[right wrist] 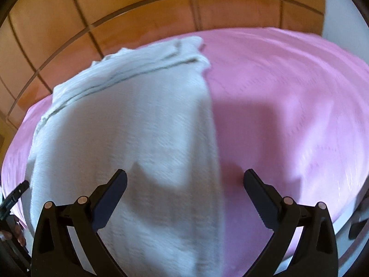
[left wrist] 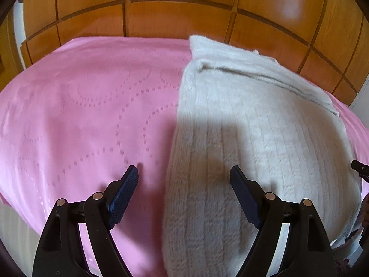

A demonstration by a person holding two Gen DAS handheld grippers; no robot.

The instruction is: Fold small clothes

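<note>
A white ribbed towel-like cloth (left wrist: 253, 133) lies folded lengthwise on a pink blanket (left wrist: 92, 115), with its far end folded back in layers. My left gripper (left wrist: 184, 173) is open and empty, hovering over the cloth's left edge near its near end. In the right wrist view the same cloth (right wrist: 129, 127) lies left of centre on the blanket (right wrist: 288, 103). My right gripper (right wrist: 184, 177) is open and empty over the cloth's right edge. The tip of the right gripper shows at the left wrist view's right edge (left wrist: 359, 168); the left gripper's tip shows in the right wrist view (right wrist: 16, 196).
A wooden panelled headboard or wardrobe (left wrist: 184, 11) stands just behind the bed. A white wall (right wrist: 341, 11) is at the far right. The blanket's near edge drops off below both grippers.
</note>
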